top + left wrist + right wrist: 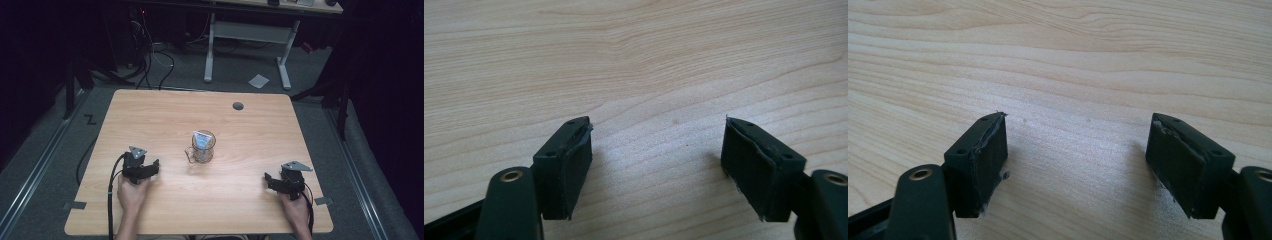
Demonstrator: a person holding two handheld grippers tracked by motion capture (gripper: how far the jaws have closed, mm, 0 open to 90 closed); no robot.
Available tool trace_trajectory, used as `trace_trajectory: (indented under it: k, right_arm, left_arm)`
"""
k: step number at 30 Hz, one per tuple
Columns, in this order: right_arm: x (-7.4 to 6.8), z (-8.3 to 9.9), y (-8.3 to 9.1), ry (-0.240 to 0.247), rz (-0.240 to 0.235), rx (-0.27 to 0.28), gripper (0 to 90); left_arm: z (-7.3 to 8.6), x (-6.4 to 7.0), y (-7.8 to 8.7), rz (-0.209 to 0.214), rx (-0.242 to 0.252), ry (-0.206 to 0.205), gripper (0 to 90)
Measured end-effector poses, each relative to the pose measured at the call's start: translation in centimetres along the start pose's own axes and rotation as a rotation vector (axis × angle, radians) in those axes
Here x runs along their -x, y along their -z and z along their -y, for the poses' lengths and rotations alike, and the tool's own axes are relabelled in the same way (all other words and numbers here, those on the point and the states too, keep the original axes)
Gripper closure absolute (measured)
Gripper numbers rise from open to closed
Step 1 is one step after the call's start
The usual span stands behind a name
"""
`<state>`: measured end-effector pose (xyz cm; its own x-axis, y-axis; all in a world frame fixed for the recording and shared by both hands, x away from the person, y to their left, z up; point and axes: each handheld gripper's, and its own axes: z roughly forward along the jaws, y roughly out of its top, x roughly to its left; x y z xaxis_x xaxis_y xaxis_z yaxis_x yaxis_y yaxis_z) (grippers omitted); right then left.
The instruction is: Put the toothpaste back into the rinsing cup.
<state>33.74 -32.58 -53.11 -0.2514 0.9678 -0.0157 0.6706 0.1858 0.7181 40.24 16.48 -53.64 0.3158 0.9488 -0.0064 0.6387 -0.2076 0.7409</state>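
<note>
Both the left gripper [150, 169] and right gripper [272, 181] rest wide open and empty on the pale wooden table [165, 112]; the clear glass handled mug [201, 147] stands upright between them, nearer the left

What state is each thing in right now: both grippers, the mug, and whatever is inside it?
Left gripper: open, fingers apart over bare wood, holding nothing.
Right gripper: open, holding nothing.
Glass mug: upright mid-table, apart from both grippers.
Blue packet: standing inside the mug, top poking out.
</note>
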Motion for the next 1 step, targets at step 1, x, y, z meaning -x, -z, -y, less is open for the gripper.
trace_trajectory:
  k: [1]
  right_arm:
    - [0.00,0.00,0.00,0.001,0.000,0.000,24.5]
  left_arm:
    - [0.00,0.00,0.00,0.000,0.000,0.000,28.7]
